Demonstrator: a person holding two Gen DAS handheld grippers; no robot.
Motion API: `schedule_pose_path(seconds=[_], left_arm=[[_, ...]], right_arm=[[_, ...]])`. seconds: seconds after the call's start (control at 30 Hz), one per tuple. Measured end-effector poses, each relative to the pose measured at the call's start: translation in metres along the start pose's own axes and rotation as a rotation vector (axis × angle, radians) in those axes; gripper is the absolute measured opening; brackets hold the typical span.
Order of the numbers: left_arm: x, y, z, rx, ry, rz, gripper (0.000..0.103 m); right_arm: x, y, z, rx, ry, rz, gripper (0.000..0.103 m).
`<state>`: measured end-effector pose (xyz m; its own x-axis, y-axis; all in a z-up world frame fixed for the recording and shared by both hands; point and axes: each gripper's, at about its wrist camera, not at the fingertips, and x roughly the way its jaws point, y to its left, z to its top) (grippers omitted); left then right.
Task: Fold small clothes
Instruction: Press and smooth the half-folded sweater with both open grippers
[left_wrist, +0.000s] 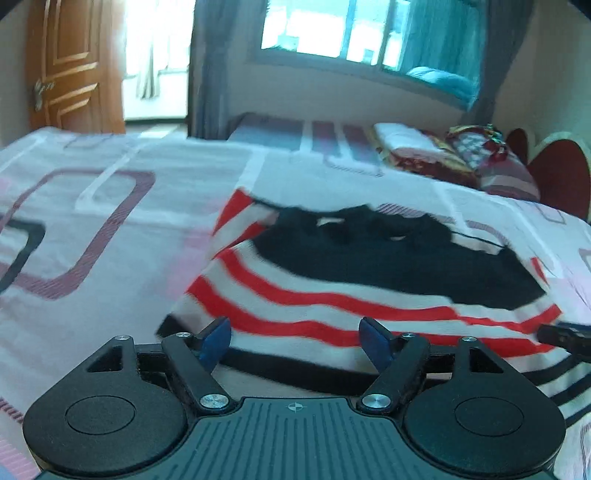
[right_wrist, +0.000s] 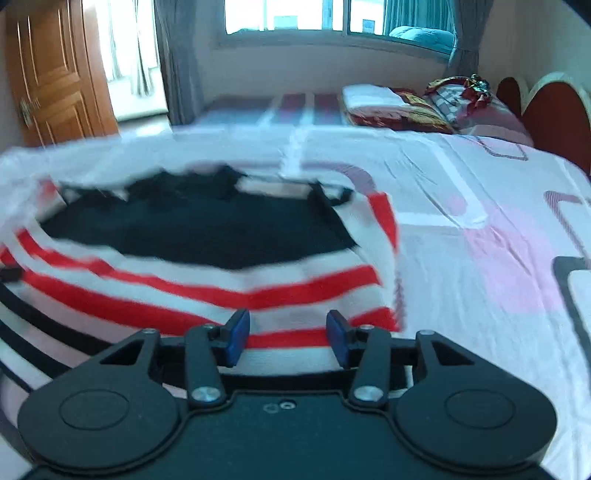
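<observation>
Striped garment (left_wrist: 332, 295) lies under both downward-tilted, parted claws (left_wrist: 295, 341) (right_wrist: 288, 338).

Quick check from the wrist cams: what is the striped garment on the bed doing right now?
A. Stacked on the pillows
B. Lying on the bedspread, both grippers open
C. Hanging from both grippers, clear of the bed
B: the striped garment lies on the bedspread, with the left gripper and right gripper open, pads apart.

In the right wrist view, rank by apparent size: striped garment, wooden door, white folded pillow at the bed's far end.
1. Red, white and black striped garment, though nearness to the camera inflates it.
2. Brown wooden door.
3. White folded pillow.
</observation>
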<state>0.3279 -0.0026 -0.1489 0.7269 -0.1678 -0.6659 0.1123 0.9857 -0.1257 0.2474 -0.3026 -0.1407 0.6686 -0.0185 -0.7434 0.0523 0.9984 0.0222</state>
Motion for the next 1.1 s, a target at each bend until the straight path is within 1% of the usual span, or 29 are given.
schedule_pose_path(seconds=[0.07,0.1,0.17,0.2,0.23,0.3,0.37,0.43,0.47,0.57,0.63,0.73,0.8,0.83,0.87,1.0,1.07,1.1], left_arm=[[0.006,-0.012,0.002,0.048,0.0,0.004,0.076],[0.012,-0.017,0.001,0.061,0.013,0.011,0.076],[0.022,-0.018,-0.001,0.048,0.042,0.018,0.076],[0.025,-0.017,-0.004,0.036,0.043,0.02,0.078],[0.025,-0.016,-0.006,0.031,0.038,0.03,0.086],[0.026,-0.013,-0.008,0.025,0.038,0.033,0.087],[0.025,-0.015,-0.008,0.036,0.043,0.035,0.087],[0.024,-0.015,-0.008,0.042,0.046,0.037,0.087],[0.024,-0.015,-0.008,0.038,0.047,0.034,0.087],[0.021,-0.014,-0.008,0.038,0.052,0.031,0.087],[0.019,-0.014,-0.007,0.045,0.051,0.029,0.087],[0.019,-0.014,-0.011,0.075,0.041,0.021,0.087],[0.018,-0.013,-0.012,0.09,0.041,0.012,0.087],[0.016,-0.013,-0.011,0.097,0.044,0.009,0.087],[0.014,-0.012,-0.01,0.099,0.045,0.003,0.087],[0.003,-0.004,-0.011,0.093,0.036,-0.02,0.087],[-0.001,0.002,-0.013,0.091,0.025,-0.02,0.087],[0.001,0.004,-0.014,0.101,0.033,-0.018,0.087]], right_arm=[[-0.006,0.013,0.004,0.004,-0.019,0.05,0.045],[-0.007,0.021,0.006,-0.01,-0.024,0.07,0.046],[-0.006,0.04,0.01,-0.047,-0.032,0.112,0.047],[-0.004,0.049,0.012,-0.066,-0.035,0.124,0.049],[-0.002,0.057,0.013,-0.086,-0.037,0.128,0.051],[0.004,0.071,0.012,-0.114,-0.035,0.143,0.052],[0.013,0.079,0.01,-0.121,-0.017,0.149,0.051],[0.027,0.082,0.005,-0.131,0.026,0.131,0.052],[0.029,0.079,0.004,-0.113,0.017,0.138,0.052],[0.025,0.079,0.01,-0.107,0.032,0.144,0.052],[0.016,0.077,0.013,-0.072,0.007,0.157,0.052],[0.007,0.082,0.015,-0.081,-0.055,0.11,0.052],[0.016,0.086,0.011,-0.082,-0.019,0.086,0.052],[0.028,0.091,0.006,-0.107,0.033,0.067,0.052],[0.027,0.093,0.001,-0.12,0.012,0.056,0.053],[0.016,0.098,0.005,-0.117,0.011,0.016,0.053],[0.006,0.095,0.005,-0.082,-0.01,0.012,0.054],[0.001,0.093,0.004,-0.055,-0.026,0.014,0.054]])
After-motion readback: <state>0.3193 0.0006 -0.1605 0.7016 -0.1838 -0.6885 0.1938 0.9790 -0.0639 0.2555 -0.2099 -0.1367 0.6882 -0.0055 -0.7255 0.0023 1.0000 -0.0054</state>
